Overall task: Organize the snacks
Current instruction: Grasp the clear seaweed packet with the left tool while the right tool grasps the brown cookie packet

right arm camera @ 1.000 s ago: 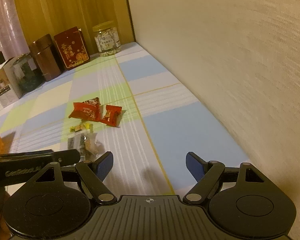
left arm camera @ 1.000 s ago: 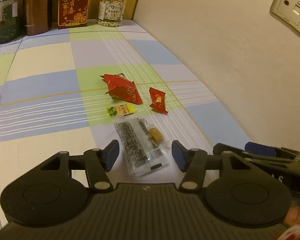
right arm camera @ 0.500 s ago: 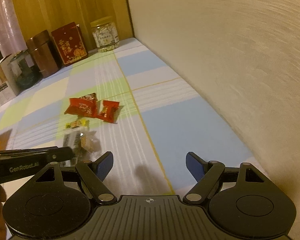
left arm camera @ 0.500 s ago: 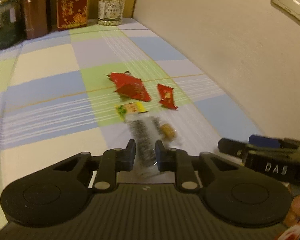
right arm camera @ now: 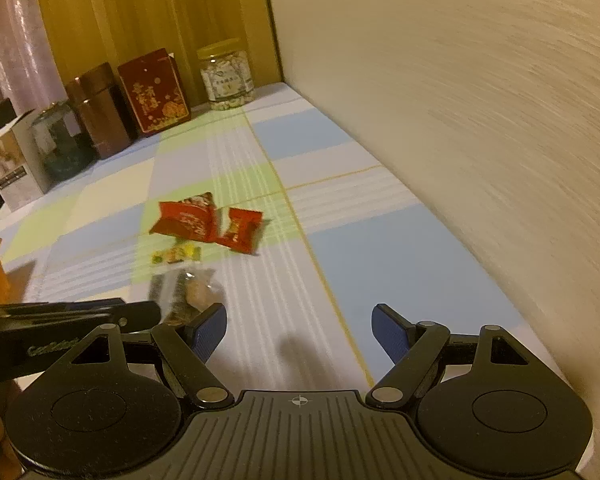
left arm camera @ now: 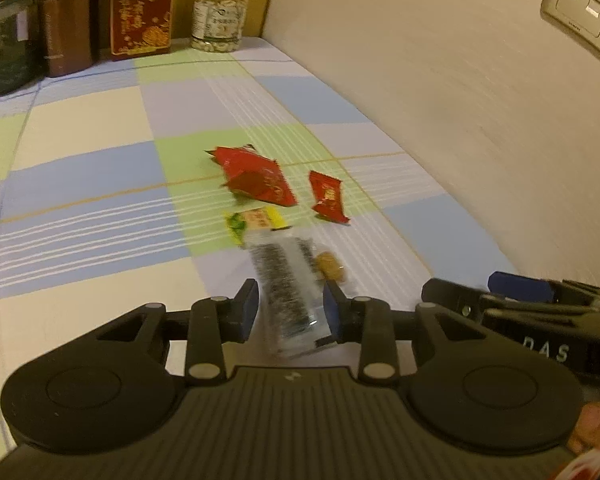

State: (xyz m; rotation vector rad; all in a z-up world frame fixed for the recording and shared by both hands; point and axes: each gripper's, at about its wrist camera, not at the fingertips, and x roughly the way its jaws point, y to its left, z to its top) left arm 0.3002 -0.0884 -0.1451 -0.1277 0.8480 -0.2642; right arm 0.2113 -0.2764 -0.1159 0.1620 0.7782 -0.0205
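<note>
- The checked tablecloth (left arm camera: 100, 184) carries everything here, running under a cream wall; tins and a jar of nuts (left arm camera: 219, 16) stand at its far end, well beyond the action.
- The large red packet (left arm camera: 256, 176) is our landmark, lying mid-cloth. Just to its right sits the small red sachet (left arm camera: 329, 197); just nearer the camera, the yellow candy (left arm camera: 254, 220).
- Nearer again from the red packet, the clear seaweed pack (left arm camera: 288, 284) and a little brown biscuit (left arm camera: 330, 266) touching its right edge.
- Left gripper (left arm camera: 290, 310): jaws have just been opening again after a squeeze, now narrowly parted with the seaweed pack between them. The pack is blurred, its right edge at the right pad, a sliver of gap on the left. I would call it loose, not gripped.
- Right gripper (right arm camera: 299, 330): wide apart, nothing between the pads, hanging over bare cloth to the right of the red packet.
- To do this well, I reckon: centre the pack, close on its stiff middle rather than the crinkly film edge, leave the biscuit behind, then lift gently.
</note>
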